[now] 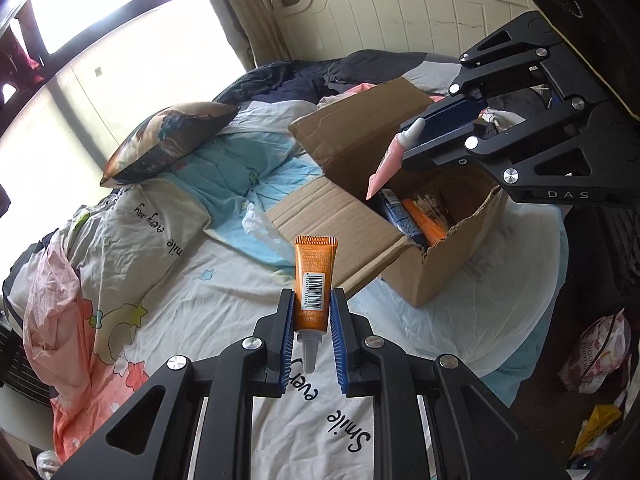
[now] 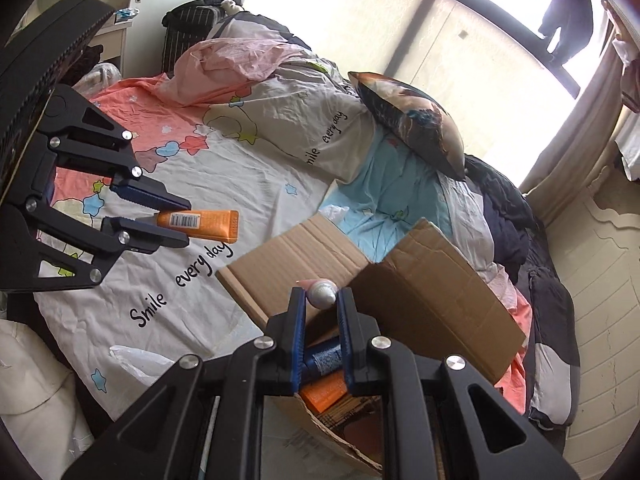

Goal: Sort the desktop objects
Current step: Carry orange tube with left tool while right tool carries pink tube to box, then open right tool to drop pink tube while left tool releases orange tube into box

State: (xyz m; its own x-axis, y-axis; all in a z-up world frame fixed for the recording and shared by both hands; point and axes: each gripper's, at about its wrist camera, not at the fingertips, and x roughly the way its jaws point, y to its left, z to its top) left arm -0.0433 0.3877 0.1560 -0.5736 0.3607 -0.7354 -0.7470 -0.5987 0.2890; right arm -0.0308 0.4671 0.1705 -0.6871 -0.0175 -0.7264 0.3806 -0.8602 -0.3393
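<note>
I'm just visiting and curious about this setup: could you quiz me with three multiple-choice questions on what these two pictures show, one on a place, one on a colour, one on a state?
1. Where is the pink tube?
A. over the open cardboard box
B. on the pillow
C. on the floor

2. What colour is the tube in the left gripper?
A. green
B. orange
C. white

3. How is the right gripper?
A. wide open
B. out of sight
C. shut on a tube

Answers: 1 A, it hangs above the box's contents. 2 B, the orange tube sits between the fingers. 3 C, the fingers pinch the tube's capped end.
</note>
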